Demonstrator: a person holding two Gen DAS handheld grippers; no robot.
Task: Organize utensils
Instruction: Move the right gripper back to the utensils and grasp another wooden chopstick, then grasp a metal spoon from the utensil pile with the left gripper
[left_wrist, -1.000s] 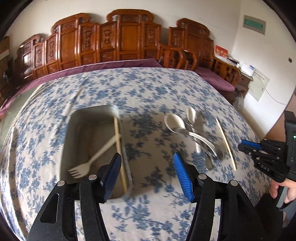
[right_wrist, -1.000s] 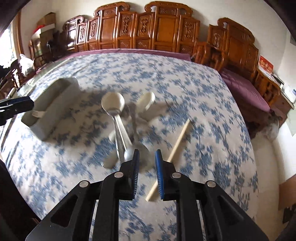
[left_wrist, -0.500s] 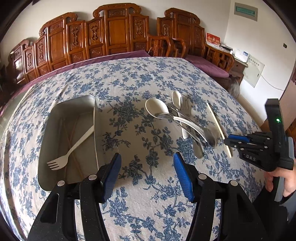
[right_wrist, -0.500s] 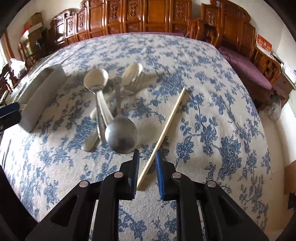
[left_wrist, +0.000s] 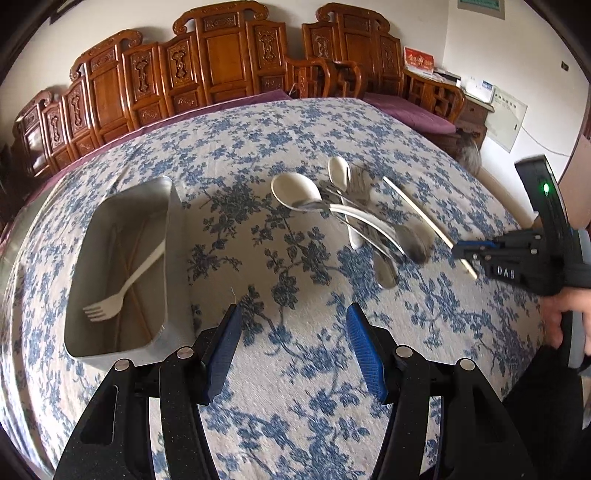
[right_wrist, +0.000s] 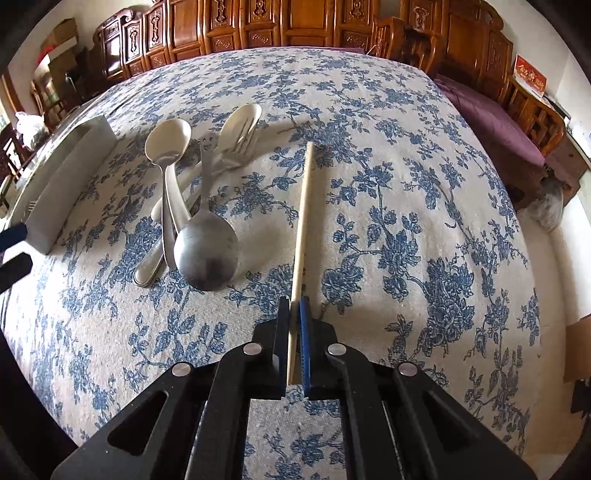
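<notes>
Floral tablecloth (right_wrist: 406, 206) under steeply down-tilted right gripper (right_wrist: 294, 314), clamped on chopstick (right_wrist: 303, 206); left gripper (left_wrist: 293, 332) half-open, empty.

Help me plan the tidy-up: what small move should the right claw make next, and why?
Probably lift straight up. The right claw has closed on the near end of the chopstick, which lies flat on the tablecloth, while the tray sits across the table.

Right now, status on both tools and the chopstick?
Right tool shut on chopstick, near end. Left tool open, empty, beside tray. Spoon pile left of chopstick, not touching.
</notes>
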